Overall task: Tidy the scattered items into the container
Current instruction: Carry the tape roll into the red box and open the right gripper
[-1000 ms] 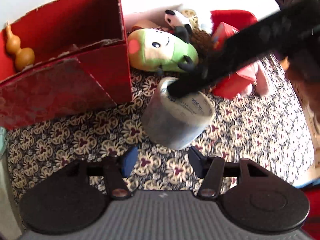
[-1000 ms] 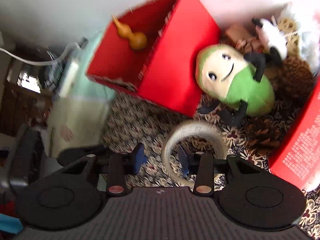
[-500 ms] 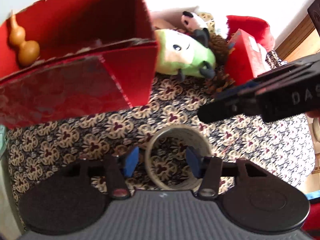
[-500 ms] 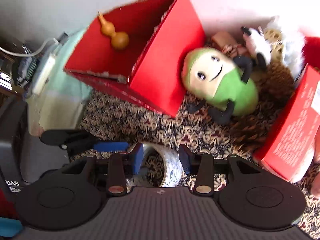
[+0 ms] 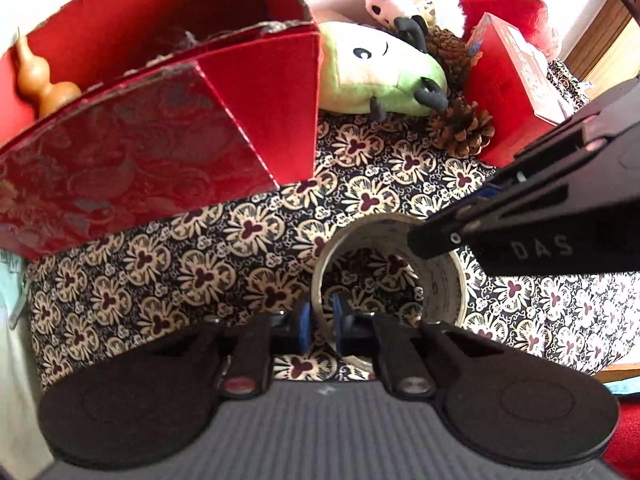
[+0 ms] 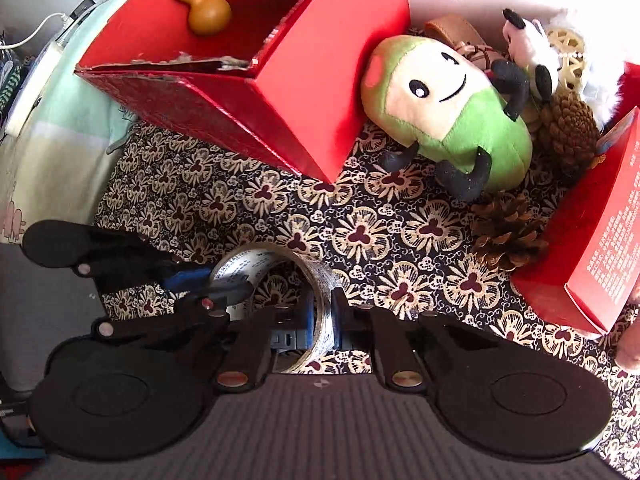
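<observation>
While both tools grip it: tape roll [image 5: 390, 276] stands on edge on the flower-patterned cloth [image 5: 168, 272], its wall pinched at two places.
Left tool [image 5: 320, 322]: blue pads clenched on the roll's near-left wall, one pad outside, one inside the ring.
Right tool [image 6: 320, 320]: clamped across the clear tape wall [image 6: 320, 300]; in the left view its black finger reaches the roll's far-right rim.
Container: red box [image 6: 304, 92], open, ahead and left of both tools, holding a tan gourd [image 6: 202, 0].
Ahead right: green plush toy [image 6: 452, 108] against the box, a panda toy [image 6: 528, 44], pine cone [image 6: 508, 230], red carton [image 6: 596, 236].
Roll's contact with the cloth: probably touching, hidden behind the tool bodies.
</observation>
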{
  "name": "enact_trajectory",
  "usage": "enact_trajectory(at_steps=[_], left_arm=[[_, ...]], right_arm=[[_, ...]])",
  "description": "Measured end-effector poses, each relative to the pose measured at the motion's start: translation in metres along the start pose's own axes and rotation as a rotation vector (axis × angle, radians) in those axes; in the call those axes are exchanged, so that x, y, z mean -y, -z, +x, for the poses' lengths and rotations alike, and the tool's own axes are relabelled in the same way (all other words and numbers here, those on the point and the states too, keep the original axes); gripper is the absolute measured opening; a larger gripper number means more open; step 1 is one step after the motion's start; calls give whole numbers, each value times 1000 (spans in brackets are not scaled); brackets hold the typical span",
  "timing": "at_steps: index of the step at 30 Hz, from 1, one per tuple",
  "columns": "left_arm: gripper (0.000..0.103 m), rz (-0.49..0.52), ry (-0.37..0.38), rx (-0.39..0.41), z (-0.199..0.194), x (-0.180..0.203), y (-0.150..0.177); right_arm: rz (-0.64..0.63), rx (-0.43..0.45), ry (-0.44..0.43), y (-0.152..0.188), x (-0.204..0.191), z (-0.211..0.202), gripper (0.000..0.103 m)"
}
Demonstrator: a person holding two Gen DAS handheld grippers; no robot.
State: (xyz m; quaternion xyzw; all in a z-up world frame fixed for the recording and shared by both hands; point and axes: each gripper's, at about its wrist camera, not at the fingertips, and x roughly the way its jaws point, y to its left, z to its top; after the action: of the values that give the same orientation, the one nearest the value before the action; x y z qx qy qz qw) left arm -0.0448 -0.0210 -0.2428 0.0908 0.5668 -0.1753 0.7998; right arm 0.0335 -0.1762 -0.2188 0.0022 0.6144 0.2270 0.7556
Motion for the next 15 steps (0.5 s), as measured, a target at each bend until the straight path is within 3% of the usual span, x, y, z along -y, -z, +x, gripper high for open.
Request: enact_trajectory(at_steps=[6, 11, 15], left_arm=[[5, 0, 20, 77, -34, -12, -12], [5, 17, 3, 231, -94, -23, -28], [5, 51, -70, 363, -140, -38, -51]], right_arm=[[-38, 68, 34, 1, -19, -32, 7], [-77, 189, 33, -14, -36, -93, 7], [-159, 322, 45, -46, -59, -129, 7]])
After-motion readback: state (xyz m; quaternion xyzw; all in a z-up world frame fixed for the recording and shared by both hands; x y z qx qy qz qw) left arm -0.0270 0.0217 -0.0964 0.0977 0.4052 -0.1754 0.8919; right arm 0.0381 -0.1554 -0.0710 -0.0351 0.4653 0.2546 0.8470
